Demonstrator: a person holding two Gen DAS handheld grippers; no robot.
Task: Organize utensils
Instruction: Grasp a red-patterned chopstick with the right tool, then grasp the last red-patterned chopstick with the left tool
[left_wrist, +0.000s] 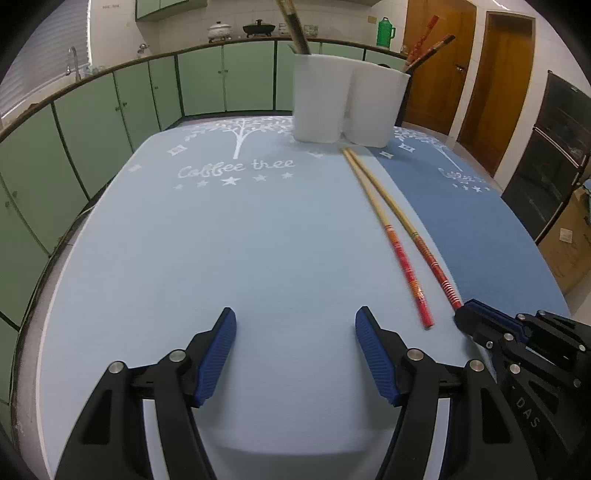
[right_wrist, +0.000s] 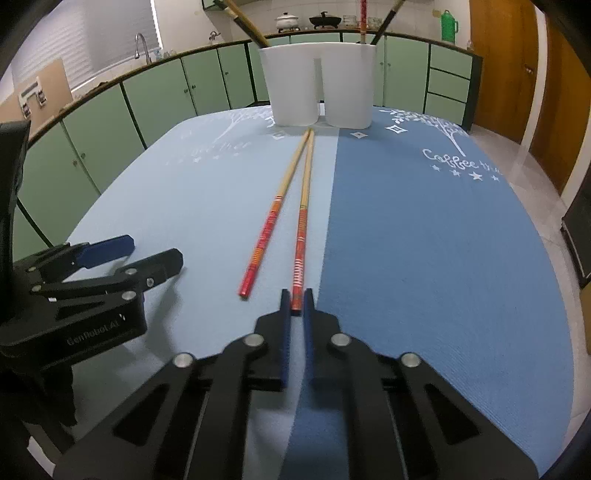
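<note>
Right gripper (right_wrist: 295, 301), nearest the lens in the right wrist view, with its jaws pressed together on the red butt end of the right-hand chopstick (right_wrist: 302, 221); the pinch sits at the very tip, so the stick is judged likely to pivot or droop once raised. A slow lift, with the shaft kept in line with the fingers, should hold it steady; the far tip should clear the mat before any swing toward the holder. The left-hand chopstick (right_wrist: 271, 218) lies free just beside the first, the two converging at their pale tips, and a careless lift could nudge it. Left gripper (left_wrist: 295, 332), jaws spread and holding nothing, rests low over the pale blue mat (left_wrist: 221, 240) to the left of the pair, apart from both sticks. The sticks lie on the pale mat close to its seam with a darker blue mat (right_wrist: 424, 240), both mats printed with a white tree and lettering. Beyond the pale tips stands the white two-compartment utensil holder (right_wrist: 317, 85), upright, with several long utensils already leaning out of it; the step is judged to end there. Behind: green cabinets (left_wrist: 110, 110) under a curved counter, a tap, pots, a green flask (left_wrist: 385, 31), and wooden doors on the right
</note>
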